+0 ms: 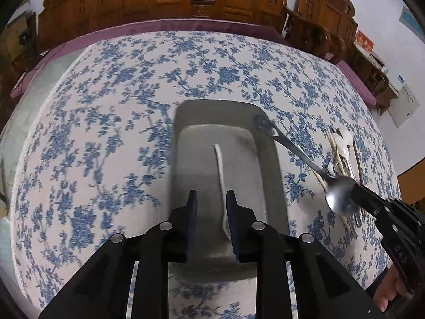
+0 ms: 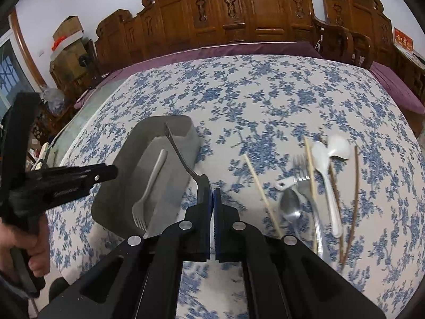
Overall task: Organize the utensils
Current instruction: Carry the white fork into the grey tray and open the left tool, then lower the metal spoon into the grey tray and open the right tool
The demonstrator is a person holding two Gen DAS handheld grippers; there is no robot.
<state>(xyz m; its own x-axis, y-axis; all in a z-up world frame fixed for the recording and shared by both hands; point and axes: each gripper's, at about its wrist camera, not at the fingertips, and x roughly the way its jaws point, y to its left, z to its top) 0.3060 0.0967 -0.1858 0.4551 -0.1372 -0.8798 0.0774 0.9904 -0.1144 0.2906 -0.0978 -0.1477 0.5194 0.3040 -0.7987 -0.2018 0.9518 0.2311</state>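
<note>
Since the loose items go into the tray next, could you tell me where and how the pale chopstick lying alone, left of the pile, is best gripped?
Grip the pale chopstick on its far half, coming from straight above with the jaws across its width. It lies flat and thin on the tablecloth, with bare cloth on both sides there, while its near end runs close to the metal spoon.

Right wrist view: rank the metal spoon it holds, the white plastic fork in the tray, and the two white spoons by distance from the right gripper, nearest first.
1. Metal spoon: clamped in the right gripper, its handle reaching over the grey tray.
2. White plastic fork: lying in the tray, left of the gripper.
3. Two white spoons: far right on the tablecloth, among the chopsticks.
</note>
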